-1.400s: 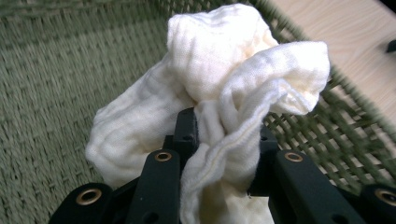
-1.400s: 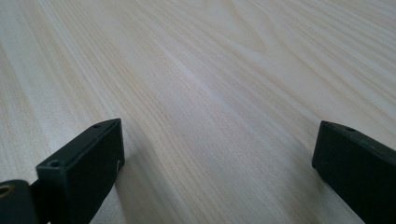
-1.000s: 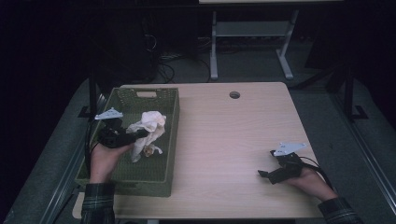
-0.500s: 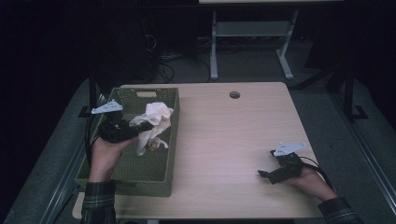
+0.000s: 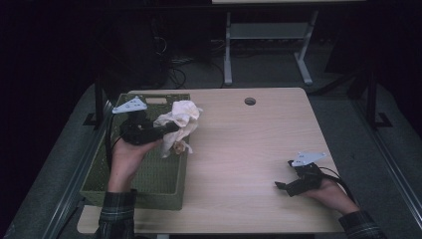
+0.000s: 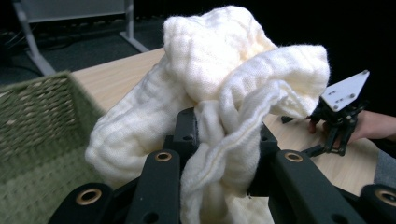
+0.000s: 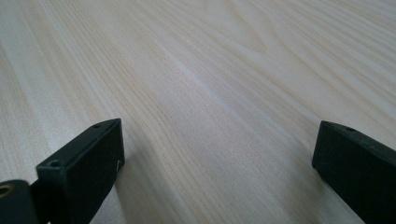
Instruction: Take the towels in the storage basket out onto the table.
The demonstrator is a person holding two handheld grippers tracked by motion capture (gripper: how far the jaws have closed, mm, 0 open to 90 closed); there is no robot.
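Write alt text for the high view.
The left gripper holds a bunched cream cloth lifted above a green woven basket at the left of a light wooden table. The right gripper rests open on the table near its right edge.

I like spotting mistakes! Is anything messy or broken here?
Nothing looks broken or spilled. The left gripper holds a crumpled cloth above the basket edge. The right gripper rests open on the bare table.

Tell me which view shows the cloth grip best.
Left gripper view: the cream cloth is bunched between the left tongs, close up. The high view shows it small, held above the green basket. Right gripper view looks at table.
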